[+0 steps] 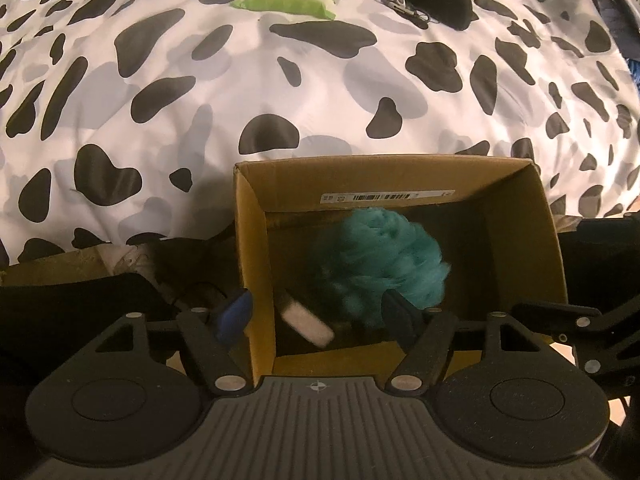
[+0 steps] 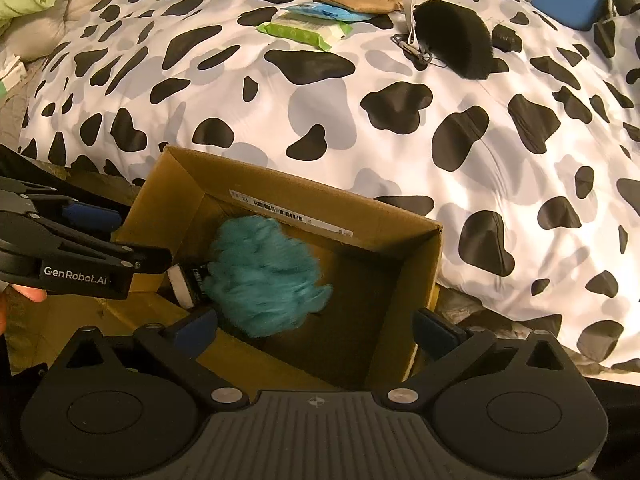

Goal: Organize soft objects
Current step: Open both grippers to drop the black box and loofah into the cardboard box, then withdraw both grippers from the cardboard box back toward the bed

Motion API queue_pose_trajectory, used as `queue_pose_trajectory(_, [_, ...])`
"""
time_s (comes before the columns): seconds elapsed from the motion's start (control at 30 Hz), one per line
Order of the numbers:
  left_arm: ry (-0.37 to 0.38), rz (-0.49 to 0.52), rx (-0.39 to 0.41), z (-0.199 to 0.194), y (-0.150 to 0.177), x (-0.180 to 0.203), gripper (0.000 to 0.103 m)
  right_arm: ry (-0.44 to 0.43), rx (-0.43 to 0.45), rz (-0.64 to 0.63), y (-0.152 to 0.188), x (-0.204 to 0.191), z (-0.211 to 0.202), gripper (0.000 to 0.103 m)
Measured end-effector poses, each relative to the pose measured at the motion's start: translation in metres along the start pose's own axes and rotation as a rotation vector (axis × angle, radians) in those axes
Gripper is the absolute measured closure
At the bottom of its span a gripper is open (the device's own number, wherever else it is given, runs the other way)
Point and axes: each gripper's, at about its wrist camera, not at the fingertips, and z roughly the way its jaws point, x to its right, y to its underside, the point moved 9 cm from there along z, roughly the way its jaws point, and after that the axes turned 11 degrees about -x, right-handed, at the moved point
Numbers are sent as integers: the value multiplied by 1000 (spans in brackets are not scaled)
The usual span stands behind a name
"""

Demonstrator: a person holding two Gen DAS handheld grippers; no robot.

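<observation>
Both my grippers, left gripper (image 1: 320,316) and right gripper (image 2: 316,328), held spread and released above the cardboard box (image 2: 420,288) containing the teal puff (image 2: 264,276)

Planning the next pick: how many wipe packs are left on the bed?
2: the green wipe pack and the blue wipe pack just behind it, far side of the bed. More may be hidden.

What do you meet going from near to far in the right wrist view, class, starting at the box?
Box → teal puff inside it → cow-print duvet → green wipes pack → blue pack → tan pouch.
</observation>
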Motion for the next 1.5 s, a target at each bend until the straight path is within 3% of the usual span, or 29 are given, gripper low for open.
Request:
queue_pose_trajectory(0.57, [4, 11, 16, -3, -3, 3, 33, 11, 7, 20, -1, 4, 0, 0])
queue_pose_trajectory(0.73, [14, 26, 67, -12, -6, 6, 33, 36, 42, 47, -5, 10, -5, 0])
queue_pose_trajectory(1.0, [4, 37, 213, -36, -16, 11, 33, 77, 157, 98, -17, 24, -25, 0])
queue_pose_trajectory(1.5, [-35, 79, 384, -63, -25, 19, 33, 183, 445, 201, -32, 49, -75, 0])
